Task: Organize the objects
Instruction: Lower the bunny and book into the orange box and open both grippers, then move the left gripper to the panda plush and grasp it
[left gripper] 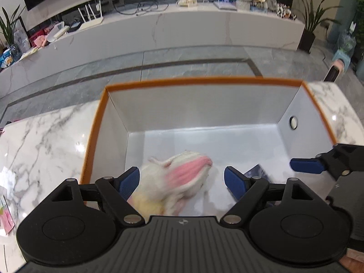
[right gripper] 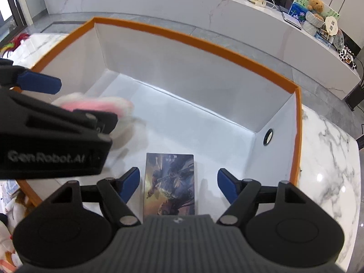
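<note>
A white box with an orange rim (left gripper: 204, 82) (right gripper: 204, 43) stands on the marble table. A white and pink plush toy (left gripper: 179, 179) (right gripper: 97, 105), blurred, is inside the box between the wide-open fingers of my left gripper (left gripper: 182, 182); neither blue pad touches it. My right gripper (right gripper: 176, 182) is open above a flat picture card (right gripper: 169, 184) lying on the box floor; the card's corner shows in the left wrist view (left gripper: 258, 173). The left gripper's body (right gripper: 52, 141) fills the left of the right wrist view. The right gripper's blue fingertip (left gripper: 306, 165) shows at the right.
The marble table (left gripper: 45, 141) (right gripper: 329, 170) surrounds the box. Small colourful items lie at its left edge (left gripper: 5, 213) (right gripper: 13, 45). A long white console (left gripper: 159, 27) with cables, a router and a teddy bear stands across the grey floor. A potted plant (left gripper: 311, 25) is at the right.
</note>
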